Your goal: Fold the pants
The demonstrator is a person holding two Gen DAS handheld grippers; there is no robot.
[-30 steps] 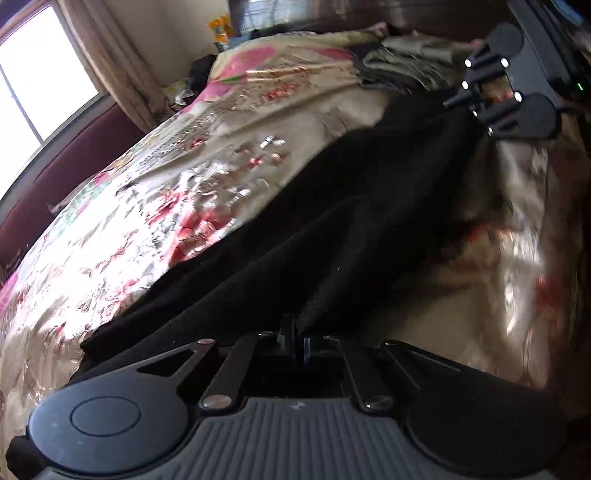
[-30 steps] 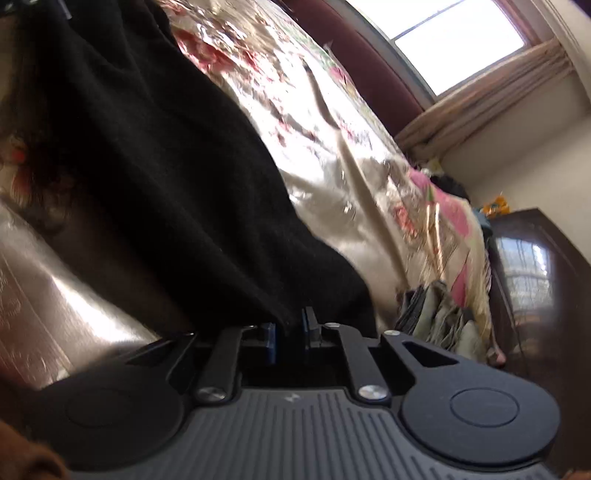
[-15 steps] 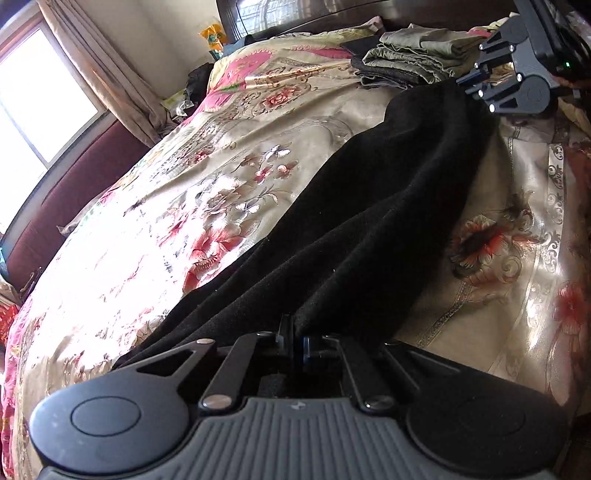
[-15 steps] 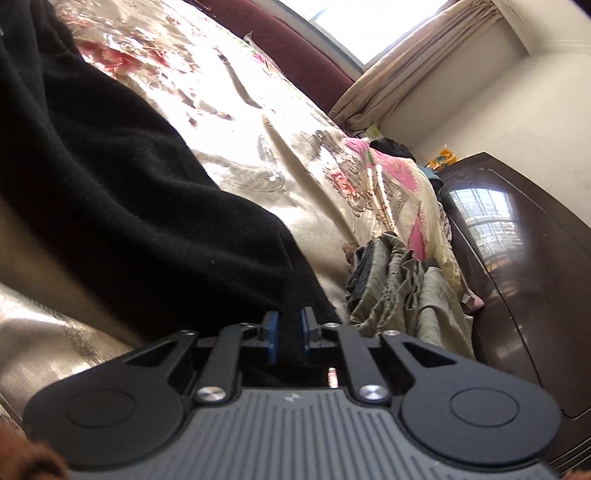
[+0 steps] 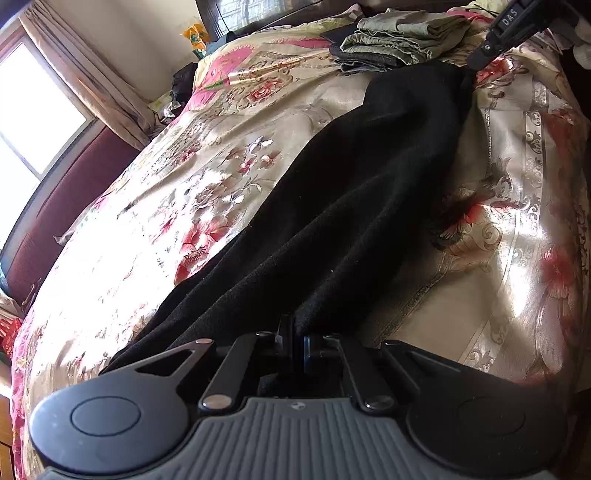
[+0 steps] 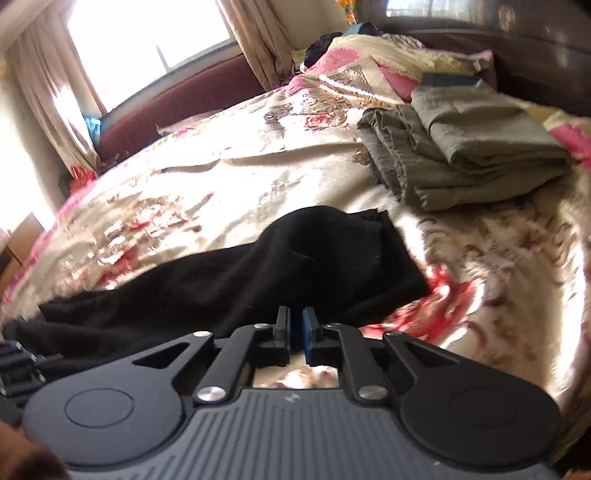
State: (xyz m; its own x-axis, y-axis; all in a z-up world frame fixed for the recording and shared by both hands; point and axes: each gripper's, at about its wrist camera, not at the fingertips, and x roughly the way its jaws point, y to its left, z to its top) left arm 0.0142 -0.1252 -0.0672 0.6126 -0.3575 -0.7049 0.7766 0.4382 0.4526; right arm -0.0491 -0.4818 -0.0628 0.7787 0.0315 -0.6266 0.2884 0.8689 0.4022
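Note:
Black pants (image 5: 351, 206) lie stretched in a long strip across the floral bedspread (image 5: 192, 192). My left gripper (image 5: 295, 332) is shut on their near end, where the cloth bunches between the pads. My right gripper (image 5: 474, 64) is at the far end, and the cloth rises to its tip. In the right wrist view the pants (image 6: 258, 280) run off to the left from my right gripper (image 6: 295, 325). Its jaws are opening, only a narrow gap apart, with dark cloth still between them.
A stack of folded olive-green clothes (image 6: 469, 155) lies on the bedspread (image 6: 258, 177) near the dark headboard (image 6: 535, 55). A pink floral pillow (image 6: 369, 70) is beside it. A window with curtains (image 6: 155, 33) and a maroon padded ledge (image 6: 177, 107) run along the bed's far side.
My right gripper has rolled level and moved up towards the headboard end, drawing the pants out straighter. My left gripper has stayed put, still shut on the cloth.

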